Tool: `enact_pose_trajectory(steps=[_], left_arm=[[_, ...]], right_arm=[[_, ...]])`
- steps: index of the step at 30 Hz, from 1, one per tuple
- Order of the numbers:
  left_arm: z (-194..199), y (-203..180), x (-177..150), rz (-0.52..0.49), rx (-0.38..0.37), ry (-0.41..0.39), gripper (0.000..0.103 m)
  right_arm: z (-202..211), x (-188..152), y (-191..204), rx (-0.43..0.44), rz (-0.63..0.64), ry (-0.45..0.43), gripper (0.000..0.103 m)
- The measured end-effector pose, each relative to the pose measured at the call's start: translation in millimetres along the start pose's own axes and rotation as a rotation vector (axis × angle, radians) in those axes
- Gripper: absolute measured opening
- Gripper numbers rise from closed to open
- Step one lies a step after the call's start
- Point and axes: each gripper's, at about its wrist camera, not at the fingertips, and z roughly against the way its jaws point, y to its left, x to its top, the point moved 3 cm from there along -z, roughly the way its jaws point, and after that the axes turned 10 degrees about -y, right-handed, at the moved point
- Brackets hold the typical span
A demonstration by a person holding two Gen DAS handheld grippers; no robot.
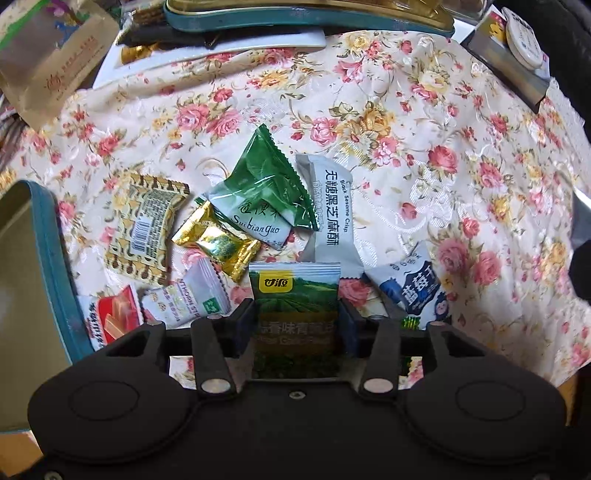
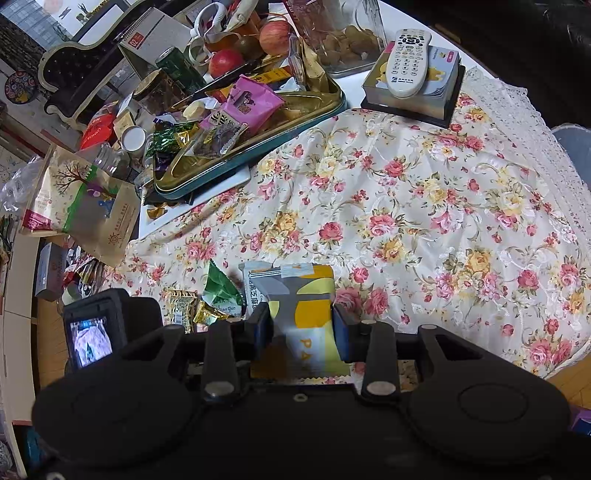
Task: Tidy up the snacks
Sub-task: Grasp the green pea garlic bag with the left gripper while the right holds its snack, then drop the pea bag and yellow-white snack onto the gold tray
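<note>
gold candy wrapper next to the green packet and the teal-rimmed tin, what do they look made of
Gold candy wrapper: looks like metallised foil or film, mirror-bright glints and sharp crinkles. Teal-rimmed tin: probably painted sheet metal, with a rolled glossy teal rim and a dull gold inside; coated card can't be ruled out.

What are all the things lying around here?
green pea packet: one, green and yellow, between left gripper's fingers
yellow-grey packet: one, gripped by right gripper
loose snack packets: about seven, mixed colours, clustered on cloth
floral cloth: one, cream with pink roses, covering table
gold tin tray: one, teal-edged, heaped with snacks, far side
remote control: one, white, atop a box
apples: two, red, behind the tray
left gripper: black, around pea packet
right gripper: black, shut on packet
</note>
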Motion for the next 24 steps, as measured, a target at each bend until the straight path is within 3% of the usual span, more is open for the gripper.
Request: enact_pose_trajectory(steps=[4,8,16,24], left_arm=[[6,11,4,0.082,-0.053,0.035,0.050],[30,26,13,0.117,-0.068,-0.014,0.050],[86,87,26,0.163,-0.001,-0.156,0.050],[116,175,18,0.311,0.117,-0.191,0.050]], right_arm=[[-1,0,0,-0.006,0.003,-0.001,0.038],[-2,1,2,-0.016,0.012,-0.012,0.038],[-14,-5,25,-0.038,0.061,-0.006,0.038],[-31,-25,80,0.012,0.166,0.018,0.038]])
